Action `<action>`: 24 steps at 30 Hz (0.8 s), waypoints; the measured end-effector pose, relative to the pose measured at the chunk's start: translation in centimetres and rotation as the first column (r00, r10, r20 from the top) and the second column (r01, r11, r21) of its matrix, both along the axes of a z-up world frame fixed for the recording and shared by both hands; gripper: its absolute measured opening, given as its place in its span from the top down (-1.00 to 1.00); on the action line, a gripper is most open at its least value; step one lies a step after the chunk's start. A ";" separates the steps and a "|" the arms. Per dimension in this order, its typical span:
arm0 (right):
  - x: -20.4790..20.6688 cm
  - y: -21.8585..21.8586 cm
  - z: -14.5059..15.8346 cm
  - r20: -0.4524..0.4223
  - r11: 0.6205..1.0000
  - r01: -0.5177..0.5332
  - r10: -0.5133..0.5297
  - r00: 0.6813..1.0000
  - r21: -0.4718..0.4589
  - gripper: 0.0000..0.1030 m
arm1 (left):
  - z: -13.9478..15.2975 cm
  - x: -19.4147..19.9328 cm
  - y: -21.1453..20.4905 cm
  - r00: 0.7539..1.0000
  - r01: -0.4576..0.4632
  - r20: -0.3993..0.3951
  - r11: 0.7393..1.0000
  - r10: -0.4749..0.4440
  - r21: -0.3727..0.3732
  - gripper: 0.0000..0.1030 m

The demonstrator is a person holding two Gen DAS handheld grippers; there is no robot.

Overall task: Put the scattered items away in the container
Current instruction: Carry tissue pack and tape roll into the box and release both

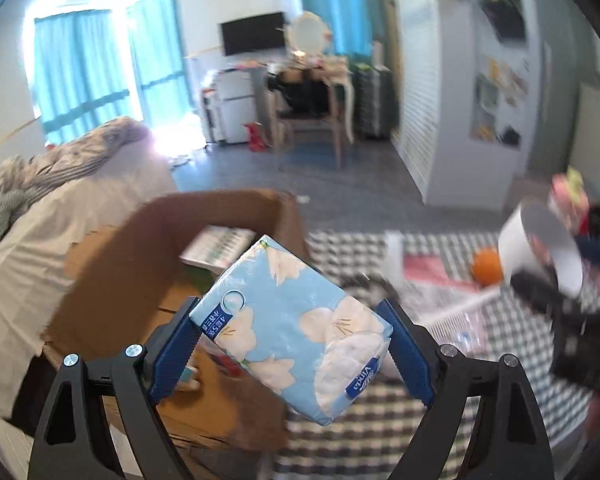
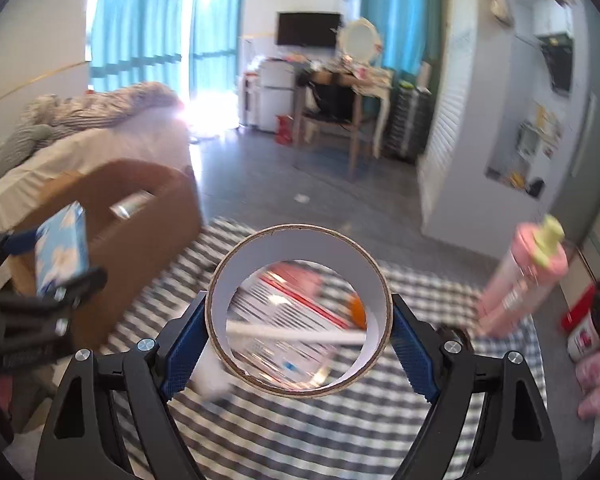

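Note:
A blue tissue pack (image 1: 284,320) printed with pale flowers is clamped, tilted, between the blue pads of my left gripper (image 1: 290,312), in the air beside the open cardboard box (image 1: 140,248). My right gripper (image 2: 299,304) is shut on a wide white tape roll (image 2: 300,244) with brown edges, its hole facing the camera, above the checked cloth (image 2: 300,432). The right wrist view shows the left gripper (image 2: 52,280) with the tissue pack (image 2: 60,248) at the far left, in front of the box (image 2: 148,232). The left wrist view shows the tape roll (image 1: 540,248) at the right edge.
On the checked cloth (image 1: 500,340) lie an orange ball (image 1: 487,268) and a clear plastic pack (image 1: 452,320). A pink bottle (image 2: 520,280) and a red-lidded jar (image 2: 584,328) are at the right. A bed (image 1: 80,200) lies behind the box. A printed packet (image 1: 216,248) lies in the box.

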State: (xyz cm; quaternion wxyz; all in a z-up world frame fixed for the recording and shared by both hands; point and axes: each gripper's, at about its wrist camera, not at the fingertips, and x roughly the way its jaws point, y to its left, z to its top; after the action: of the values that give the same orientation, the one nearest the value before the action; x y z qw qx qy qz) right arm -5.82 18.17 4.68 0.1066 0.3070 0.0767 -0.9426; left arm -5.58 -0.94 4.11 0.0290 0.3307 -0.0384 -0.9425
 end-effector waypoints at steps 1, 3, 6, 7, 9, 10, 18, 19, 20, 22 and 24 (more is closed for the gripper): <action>0.0 -0.9 0.3 -0.009 1.000 -0.014 0.015 1.000 0.004 -0.64 | 0.6 0.0 -0.9 1.000 -0.022 -0.015 1.000 0.022 -0.001 -0.73; 0.0 -2.9 1.2 -0.030 0.999 -0.051 0.052 0.998 0.010 -0.64 | 1.4 0.2 -2.3 0.998 -0.057 -0.036 0.998 0.056 -0.010 -0.73; -0.1 -5.7 2.0 -0.049 0.995 -0.101 0.101 0.994 0.014 -0.64 | 2.2 0.2 -4.7 0.994 -0.095 -0.050 0.995 0.095 -0.006 -0.73; -0.2 -6.6 2.2 -0.053 0.993 -0.118 0.118 0.992 0.014 -0.64 | 2.3 0.2 -5.3 0.993 -0.105 -0.053 0.994 0.105 -0.007 -0.73; -0.2 -8.6 2.7 -0.066 0.988 -0.151 0.152 0.986 0.014 -0.64 | 2.6 0.3 -6.6 0.990 -0.129 -0.058 0.992 0.128 -0.010 -0.73; -0.3 -9.5 2.8 -0.069 0.986 -0.165 0.166 0.984 0.016 -0.64 | 2.7 0.3 -7.3 0.989 -0.139 -0.057 0.990 0.138 -0.012 -0.73; -1.5 -16.0 2.5 -0.058 0.964 -0.265 0.267 0.962 0.036 -0.64 | 2.2 0.4 -12.5 0.973 -0.225 -0.051 0.974 0.225 0.002 -0.73; -1.5 -16.6 2.4 -0.055 0.961 -0.273 0.275 0.960 0.039 -0.64 | 2.1 0.4 -13.2 0.970 -0.237 -0.049 0.971 0.237 0.004 -0.73; -1.6 -17.2 2.2 -0.051 0.958 -0.282 0.284 0.957 0.043 -0.64 | 2.0 0.5 -13.8 0.968 -0.247 -0.045 0.969 0.247 0.006 -0.73; -1.9 -18.4 1.8 -0.043 0.954 -0.297 0.299 0.953 0.048 -0.64 | 1.7 0.4 -15.0 0.963 -0.266 -0.036 0.964 0.267 0.011 -0.73; -2.4 -19.5 1.3 -0.030 0.950 -0.309 0.311 0.950 0.053 -0.64 | 1.3 0.1 -15.7 0.961 -0.276 -0.025 0.961 0.276 0.015 -0.73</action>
State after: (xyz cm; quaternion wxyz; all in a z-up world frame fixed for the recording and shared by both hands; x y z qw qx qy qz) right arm -8.22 -1.29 5.96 0.2445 0.2755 0.1485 -0.9177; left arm -5.44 -16.69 5.39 0.1589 0.3202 0.0136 -0.9338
